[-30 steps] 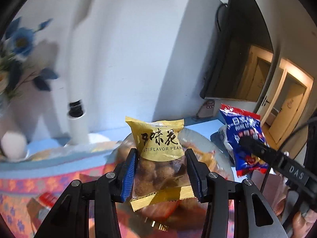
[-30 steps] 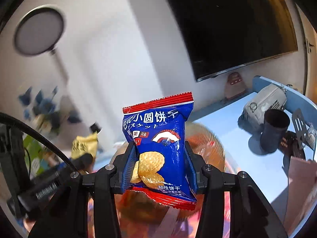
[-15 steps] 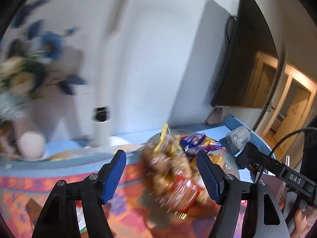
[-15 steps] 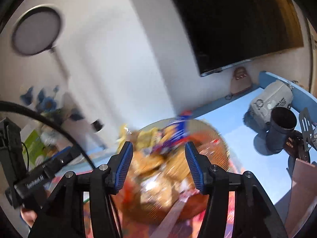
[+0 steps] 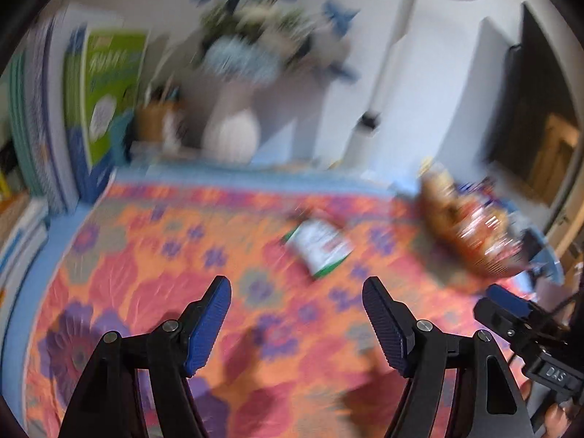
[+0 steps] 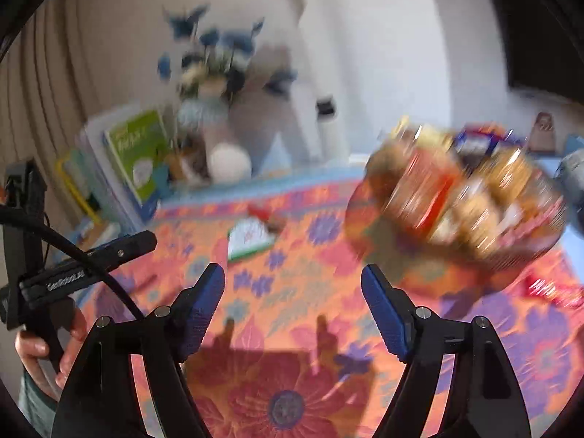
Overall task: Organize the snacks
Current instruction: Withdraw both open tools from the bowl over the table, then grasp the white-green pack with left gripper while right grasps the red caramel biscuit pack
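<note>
Both views are motion-blurred. My left gripper (image 5: 296, 323) is open and empty above the flowered orange cloth. My right gripper (image 6: 292, 312) is open and empty above the same cloth. A glass bowl (image 6: 511, 246) piled with snack packets sits at the right of the right wrist view and at the far right of the left wrist view (image 5: 471, 252). A white and green snack packet (image 5: 321, 246) lies flat on the cloth ahead of the left gripper; it also shows in the right wrist view (image 6: 250, 237). A red packet (image 6: 551, 288) lies on the cloth below the bowl.
A white vase with blue flowers (image 5: 233, 138) stands at the back by the wall, with upright books and a green box (image 5: 106, 98) to its left. A lamp stand (image 5: 368, 124) and a dark TV (image 5: 540, 109) are at the back right. The other gripper's body (image 6: 84, 266) shows at left.
Both grippers let go of their packets over the bowl, opened, and swung back and to the left over the cloth. The yellow peanut packet and blue biscuit packet now lie in the bowl.
</note>
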`<state>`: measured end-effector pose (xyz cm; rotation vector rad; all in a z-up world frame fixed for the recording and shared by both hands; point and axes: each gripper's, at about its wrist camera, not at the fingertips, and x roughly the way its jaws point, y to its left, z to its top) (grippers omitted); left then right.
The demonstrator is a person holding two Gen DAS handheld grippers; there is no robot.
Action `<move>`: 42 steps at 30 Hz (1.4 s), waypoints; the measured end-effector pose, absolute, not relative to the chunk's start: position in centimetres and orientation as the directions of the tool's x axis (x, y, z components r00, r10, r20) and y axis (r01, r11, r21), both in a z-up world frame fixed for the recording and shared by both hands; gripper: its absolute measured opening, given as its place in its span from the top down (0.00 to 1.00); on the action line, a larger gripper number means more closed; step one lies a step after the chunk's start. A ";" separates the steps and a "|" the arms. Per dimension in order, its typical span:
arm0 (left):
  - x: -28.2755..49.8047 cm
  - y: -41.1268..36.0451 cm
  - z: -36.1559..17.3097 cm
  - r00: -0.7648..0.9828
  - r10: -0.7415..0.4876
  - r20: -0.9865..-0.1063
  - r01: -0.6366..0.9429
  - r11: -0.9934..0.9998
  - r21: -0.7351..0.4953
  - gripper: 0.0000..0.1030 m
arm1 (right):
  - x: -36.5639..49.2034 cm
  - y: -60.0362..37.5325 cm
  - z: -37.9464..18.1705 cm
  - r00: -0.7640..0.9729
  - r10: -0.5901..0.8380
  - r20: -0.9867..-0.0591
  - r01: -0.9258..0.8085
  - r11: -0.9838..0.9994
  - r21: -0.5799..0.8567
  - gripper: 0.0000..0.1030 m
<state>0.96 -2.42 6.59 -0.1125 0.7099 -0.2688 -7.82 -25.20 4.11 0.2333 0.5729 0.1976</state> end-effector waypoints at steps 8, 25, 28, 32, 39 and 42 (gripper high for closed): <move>0.6 -2.4 3.1 0.708 -0.258 -0.657 0.179 0.966 -0.187 0.29 | -5.9 -23.7 1.3 0.763 0.128 -0.633 -0.046 0.989 0.144 0.25; 2.2 -2.0 2.8 0.577 -0.408 -0.708 0.161 0.906 -0.391 0.26 | -6.9 -24.6 1.8 0.792 0.097 -0.603 0.000 0.987 0.158 0.15; 4.1 -3.0 3.7 0.538 -0.438 -0.720 0.124 0.886 -0.447 0.26 | -6.5 -24.3 1.6 0.775 0.093 -0.624 -0.001 0.989 0.146 0.15; 7.3 -7.2 5.0 0.573 -0.324 -0.753 0.140 0.944 -0.300 0.26 | -6.8 -24.3 1.7 0.781 0.105 -0.615 -0.009 0.987 0.158 0.15; 11.8 -11.1 2.8 0.567 -0.226 -0.792 0.151 0.974 -0.169 0.30 | -6.6 -25.2 1.7 0.764 0.158 -0.626 -0.013 0.973 0.229 0.15; 12.9 -9.8 2.2 0.536 -0.266 -0.802 0.146 0.964 -0.222 0.45 | -6.6 -26.0 2.1 0.727 0.263 -0.634 -0.040 0.938 0.343 0.15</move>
